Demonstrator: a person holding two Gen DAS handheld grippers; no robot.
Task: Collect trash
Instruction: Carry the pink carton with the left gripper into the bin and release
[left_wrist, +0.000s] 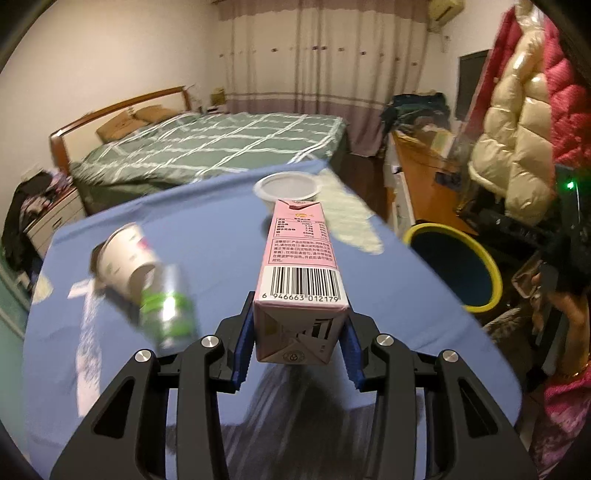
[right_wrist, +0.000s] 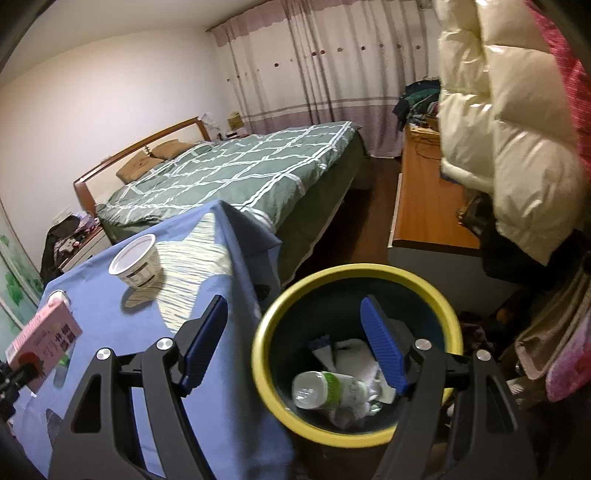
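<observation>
Viewing a blue-clothed table (left_wrist: 207, 221) beside a bed (left_wrist: 221, 147), my left gripper (left_wrist: 300, 347) clamps a pink carton (left_wrist: 301, 266), barcode 6946663012179; my right gripper (right_wrist: 295, 347) gapes empty, yellow-rimmed bin (right_wrist: 354, 435) at six o'clock.

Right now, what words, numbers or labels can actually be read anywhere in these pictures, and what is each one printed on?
"6 946663 012179": under the barcode on the pink carton held in the left gripper.
Chinese nutrition table and notice on the carton's side: too small to read.
Large Chinese characters on the carton's face, right wrist view: blurred.
Print on the white tub: too small.
Paper cup and green-labelled bottle: blurred.
</observation>
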